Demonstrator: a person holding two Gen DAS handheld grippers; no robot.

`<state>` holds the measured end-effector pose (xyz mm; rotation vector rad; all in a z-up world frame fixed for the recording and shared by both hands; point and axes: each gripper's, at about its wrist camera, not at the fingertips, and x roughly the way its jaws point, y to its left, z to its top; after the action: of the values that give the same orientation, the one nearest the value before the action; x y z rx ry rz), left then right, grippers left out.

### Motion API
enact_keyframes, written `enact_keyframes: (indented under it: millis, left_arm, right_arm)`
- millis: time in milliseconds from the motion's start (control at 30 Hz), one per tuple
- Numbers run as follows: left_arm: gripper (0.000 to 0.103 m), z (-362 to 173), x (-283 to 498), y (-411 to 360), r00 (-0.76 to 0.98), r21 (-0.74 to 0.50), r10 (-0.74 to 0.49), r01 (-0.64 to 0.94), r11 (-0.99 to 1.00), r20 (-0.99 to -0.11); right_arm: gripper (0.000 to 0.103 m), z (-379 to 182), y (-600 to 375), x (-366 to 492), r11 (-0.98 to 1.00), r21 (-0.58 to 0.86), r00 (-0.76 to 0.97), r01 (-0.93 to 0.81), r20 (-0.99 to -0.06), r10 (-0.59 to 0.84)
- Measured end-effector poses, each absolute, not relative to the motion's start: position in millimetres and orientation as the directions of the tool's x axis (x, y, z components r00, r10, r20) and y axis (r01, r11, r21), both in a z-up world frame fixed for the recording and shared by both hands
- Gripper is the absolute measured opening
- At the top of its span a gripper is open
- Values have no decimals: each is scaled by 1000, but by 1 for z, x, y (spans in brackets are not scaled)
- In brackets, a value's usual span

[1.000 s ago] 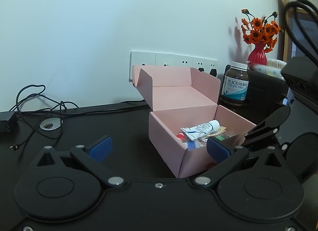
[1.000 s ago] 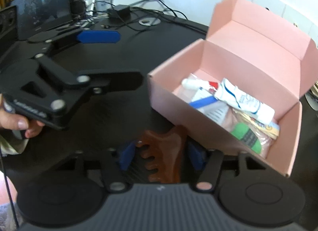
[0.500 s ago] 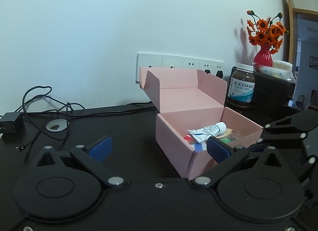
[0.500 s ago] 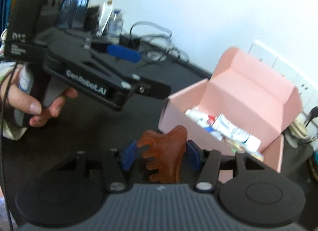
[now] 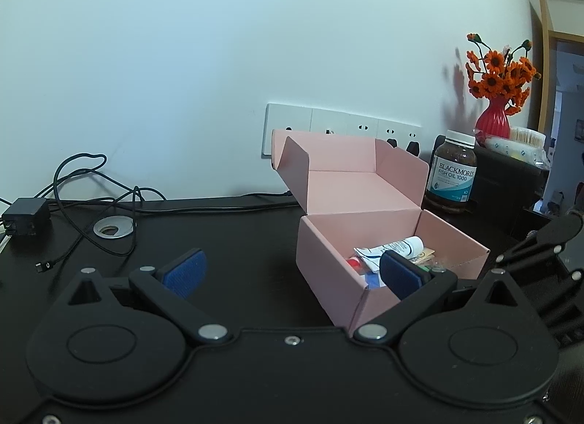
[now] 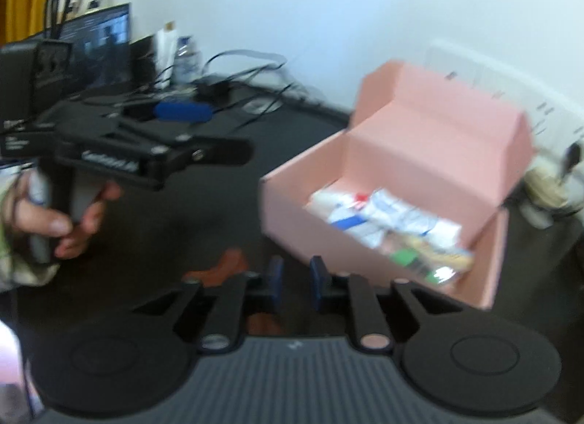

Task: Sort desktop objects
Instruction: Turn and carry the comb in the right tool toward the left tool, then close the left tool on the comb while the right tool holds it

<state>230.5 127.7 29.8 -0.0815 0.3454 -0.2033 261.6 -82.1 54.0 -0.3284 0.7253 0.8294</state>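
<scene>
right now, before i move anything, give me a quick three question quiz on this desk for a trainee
1. True or false: the lid of the pink cardboard box is closed.
2. Which of these stands nearest the brown glass fish oil bottle? A) red vase of orange flowers B) silver desk grommet C) black charger block
3. Fill in: the blue pads of the left gripper stand wide ____.
Key: 1 false; 2 A; 3 open.

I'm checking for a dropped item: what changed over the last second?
The right gripper let go of the brown comb, which now shows beside its left finger, outside the pink box; its jaws have shut empty. The left gripper stayed open and still, and the box did not move.
</scene>
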Motion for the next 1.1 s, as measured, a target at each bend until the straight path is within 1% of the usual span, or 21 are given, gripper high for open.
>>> enact_keyframes:
  millis: [33, 133, 233, 367, 400, 433, 500, 567, 633, 667, 867, 933, 1100]
  left_arm:
    - [103, 30, 231, 128, 920, -114, -211, 184, 976, -329]
    - [103, 30, 231, 128, 921, -115, -210, 182, 977, -329]
    - [103, 30, 231, 129, 921, -118, -211, 181, 976, -329]
    - [103, 30, 231, 128, 920, -117, -210, 181, 977, -331]
    - [103, 30, 231, 128, 920, -115, -210, 182, 977, -331]
    - [103, 30, 231, 128, 920, -113, -210, 182, 977, -331]
    - [103, 30, 230, 127, 920, -109, -210, 183, 977, -330]
    - [103, 30, 231, 127, 920, -110, -210, 183, 977, -330]
    - [103, 30, 231, 128, 920, -112, -208, 180, 977, -332]
    - [103, 30, 231, 129, 920, -115, -207, 179, 977, -332]
    - [103, 30, 232, 129, 920, -119, -205, 174, 977, -333]
    - [103, 30, 232, 129, 921, -113, -202, 174, 978, -332]
    - [103, 30, 232, 128, 925, -102, -190, 166, 981, -330]
  right_arm:
    - [41, 52, -79, 258, 632, 25, 434, -774, -706, 560]
    - [56, 51, -75, 256, 581, 79, 354, -810, -724, 592]
    - [63, 50, -68, 255, 547, 101, 302, -831, -744, 596]
    - [63, 42, -51, 252, 494, 45, 264, -868, -801, 537]
    - [64, 39, -47, 251, 482, 32, 256, -876, -815, 520]
    - [67, 38, -45, 250, 475, 20, 262, -880, -814, 518]
    - [67, 36, -42, 247, 464, -5, 278, -886, -806, 522]
    - [67, 35, -41, 250, 480, 1, 288, -877, -798, 529]
    - [56, 35, -40, 251, 493, -1, 305, -870, -787, 537]
    - [55, 34, -40, 252, 498, -3, 311, -867, -783, 538]
    - [54, 32, -44, 248, 511, -18, 349, -860, -751, 561]
    - [54, 32, -44, 241, 505, -64, 383, -861, -733, 561]
    - [54, 28, -39, 216, 473, -237, 498, -848, -663, 560]
